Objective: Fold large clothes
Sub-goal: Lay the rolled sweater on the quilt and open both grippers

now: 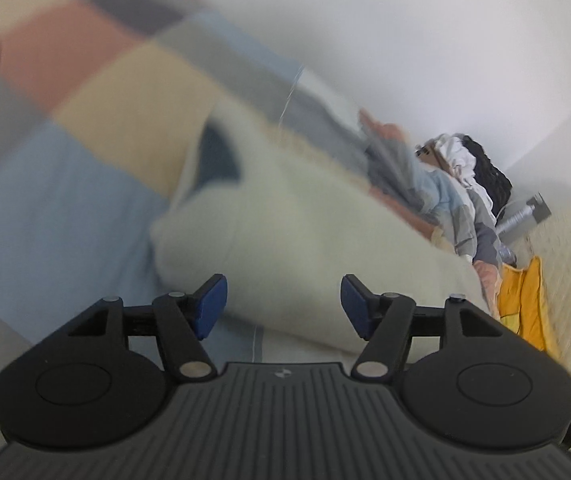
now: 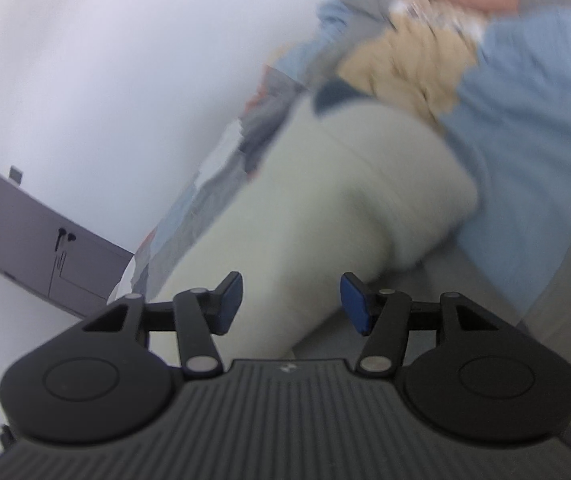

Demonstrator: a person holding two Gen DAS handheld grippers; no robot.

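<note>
Both the left gripper [image 1: 283, 307] and right gripper [image 2: 291, 304] gape wide, empty, with the pale green garment [image 1: 293, 216] lying just ahead on the patchwork bedcover [image 1: 85, 120].

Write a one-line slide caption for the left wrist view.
Open left gripper hovers above pale cream garment lying on patchwork bedspread.

The pale folded garment [image 1: 285, 216] lies bulky on the patchwork bedcover [image 1: 57, 184], filling the way just ahead of the left gripper [image 1: 283, 306] and the right gripper [image 2: 291, 304], whose jaws stand apart with nothing between them. Bare bedcover lies open beside it. A clothes pile [image 1: 473, 160] and the white wall [image 1: 445, 40] close the far side.
</note>
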